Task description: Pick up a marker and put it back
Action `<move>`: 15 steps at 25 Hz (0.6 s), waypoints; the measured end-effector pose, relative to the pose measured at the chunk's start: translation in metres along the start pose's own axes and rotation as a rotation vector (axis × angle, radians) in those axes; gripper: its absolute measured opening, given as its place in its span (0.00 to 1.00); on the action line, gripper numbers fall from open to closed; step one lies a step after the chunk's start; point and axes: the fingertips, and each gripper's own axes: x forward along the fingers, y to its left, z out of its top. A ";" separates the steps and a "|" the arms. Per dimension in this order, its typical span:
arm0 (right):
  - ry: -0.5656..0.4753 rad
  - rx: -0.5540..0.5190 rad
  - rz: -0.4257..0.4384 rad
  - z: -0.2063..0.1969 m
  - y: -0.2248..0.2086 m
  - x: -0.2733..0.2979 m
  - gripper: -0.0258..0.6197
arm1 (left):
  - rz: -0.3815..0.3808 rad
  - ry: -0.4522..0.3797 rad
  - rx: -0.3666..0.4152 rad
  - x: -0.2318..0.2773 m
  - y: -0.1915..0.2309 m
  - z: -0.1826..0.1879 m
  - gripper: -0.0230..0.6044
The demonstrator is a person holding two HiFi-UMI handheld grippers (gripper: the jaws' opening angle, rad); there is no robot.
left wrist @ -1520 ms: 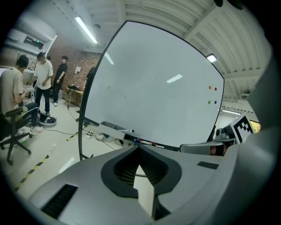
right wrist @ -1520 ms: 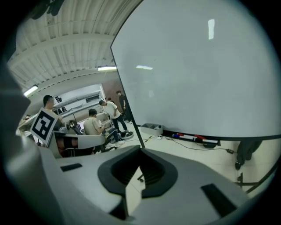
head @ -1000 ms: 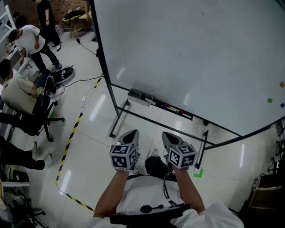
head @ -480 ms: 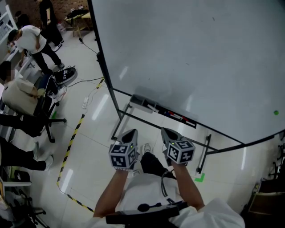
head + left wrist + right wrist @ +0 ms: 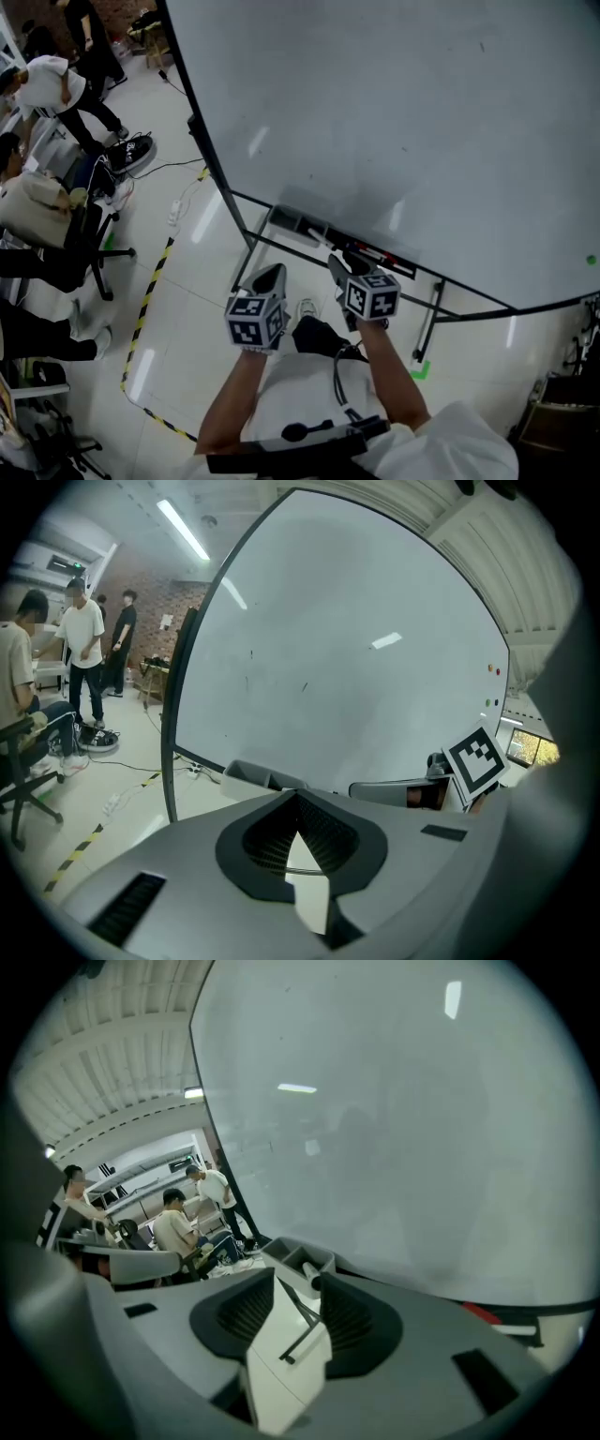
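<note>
A big whiteboard [image 5: 394,122] stands on a dark frame. Its ledge carries a grey tray box [image 5: 292,223] and a row of markers [image 5: 361,248], dark ones and a red one. My right gripper [image 5: 337,266] is just short of that ledge, its jaws opening with nothing between them. In the right gripper view the grey box [image 5: 300,1258] lies straight ahead and a red marker [image 5: 483,1312] shows at the right. My left gripper [image 5: 271,277] hangs lower and to the left, shut and empty; in the left gripper view its fingertips [image 5: 298,795] meet.
The board's stand legs [image 5: 246,251] reach down to the tiled floor. Yellow-black tape [image 5: 150,281] and a cable run along the floor at the left, near people [image 5: 47,84] and an office chair [image 5: 70,246]. A green tape mark [image 5: 419,371] lies at the right.
The view has closed in on the whiteboard. My right gripper has moved forward and up toward the marker ledge; the left one has shifted only a little.
</note>
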 end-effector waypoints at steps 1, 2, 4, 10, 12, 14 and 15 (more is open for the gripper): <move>0.008 0.001 0.001 0.000 -0.002 0.007 0.33 | 0.003 0.002 -0.002 0.003 0.002 0.002 0.04; 0.016 0.002 0.005 0.001 -0.004 0.013 0.33 | 0.005 0.004 -0.004 0.006 0.005 0.003 0.04; 0.035 0.002 0.010 0.000 -0.006 0.025 0.33 | 0.011 0.007 -0.010 0.012 0.009 0.005 0.04; 0.091 0.002 0.012 -0.005 -0.012 0.052 0.33 | 0.027 0.020 -0.027 0.024 0.022 0.007 0.04; 0.108 -0.001 0.014 -0.009 -0.015 0.060 0.33 | 0.031 0.024 -0.032 0.027 0.025 0.007 0.04; 0.124 -0.008 0.015 -0.010 -0.017 0.066 0.33 | 0.036 0.028 -0.036 0.030 0.027 0.007 0.04; 0.132 -0.010 0.015 -0.011 -0.017 0.069 0.33 | 0.038 0.031 -0.037 0.031 0.028 0.007 0.04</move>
